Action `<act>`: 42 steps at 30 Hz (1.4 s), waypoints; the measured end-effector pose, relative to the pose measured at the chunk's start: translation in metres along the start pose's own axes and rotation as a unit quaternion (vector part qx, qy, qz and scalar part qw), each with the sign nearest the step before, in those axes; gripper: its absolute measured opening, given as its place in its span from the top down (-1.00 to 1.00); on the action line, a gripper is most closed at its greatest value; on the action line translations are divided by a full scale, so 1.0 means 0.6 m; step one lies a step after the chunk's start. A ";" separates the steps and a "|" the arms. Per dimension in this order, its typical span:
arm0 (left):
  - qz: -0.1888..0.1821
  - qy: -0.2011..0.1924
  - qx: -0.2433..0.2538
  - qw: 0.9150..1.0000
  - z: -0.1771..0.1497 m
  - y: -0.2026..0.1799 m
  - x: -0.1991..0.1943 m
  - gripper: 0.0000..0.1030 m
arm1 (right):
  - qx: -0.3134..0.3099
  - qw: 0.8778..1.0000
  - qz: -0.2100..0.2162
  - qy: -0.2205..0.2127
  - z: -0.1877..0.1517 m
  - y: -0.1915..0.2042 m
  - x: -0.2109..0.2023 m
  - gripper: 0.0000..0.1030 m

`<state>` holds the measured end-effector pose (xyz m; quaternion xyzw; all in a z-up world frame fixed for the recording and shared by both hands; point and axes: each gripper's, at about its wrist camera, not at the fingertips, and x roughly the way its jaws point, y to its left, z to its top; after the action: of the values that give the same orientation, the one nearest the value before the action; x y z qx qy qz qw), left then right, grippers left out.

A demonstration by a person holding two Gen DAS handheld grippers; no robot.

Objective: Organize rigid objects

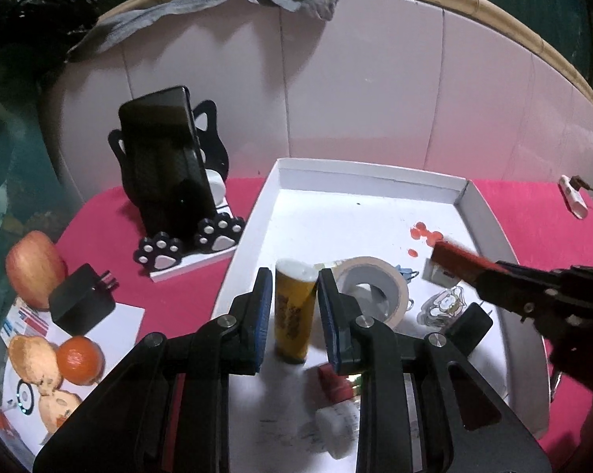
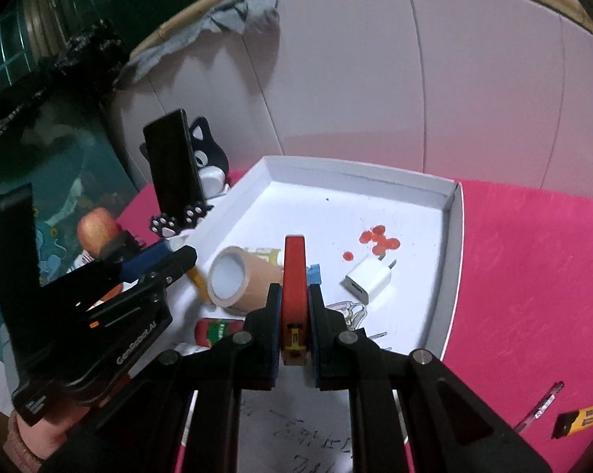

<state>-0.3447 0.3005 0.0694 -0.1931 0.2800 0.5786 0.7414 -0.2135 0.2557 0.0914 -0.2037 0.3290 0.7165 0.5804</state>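
Note:
A white tray [image 1: 375, 173] sits on the pink table. My left gripper [image 1: 294, 287] stands around a yellow bottle with a white cap [image 1: 294, 307] inside the tray; its blue pads sit at the bottle's sides, with a thin gap on the left. My right gripper [image 2: 294, 299] is shut on a red flat object [image 2: 294, 276] and holds it above the tray; it also shows in the left wrist view [image 1: 460, 264]. A tape roll [image 1: 375, 287], a white charger [image 2: 369, 278] and a red tube [image 2: 217, 329] lie in the tray.
A black cat-shaped phone stand with a phone [image 1: 170, 165] stands left of the tray. An apple [image 1: 34, 268], an orange [image 1: 79, 358] and a black adapter [image 1: 81, 303] lie at the left. A pen [image 2: 540, 406] and a yellow-black item [image 2: 580, 419] lie at the right.

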 end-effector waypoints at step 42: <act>-0.014 -0.058 0.003 0.998 -0.014 -0.116 -0.123 -0.77 | 0.073 0.987 -0.035 -0.136 -0.053 -0.099 -0.202 -1.00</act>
<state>-0.2919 0.2222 0.1074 -0.1611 0.2351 0.5774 0.7651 -0.1291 0.1551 0.1371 -0.0730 0.2907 0.6907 0.6581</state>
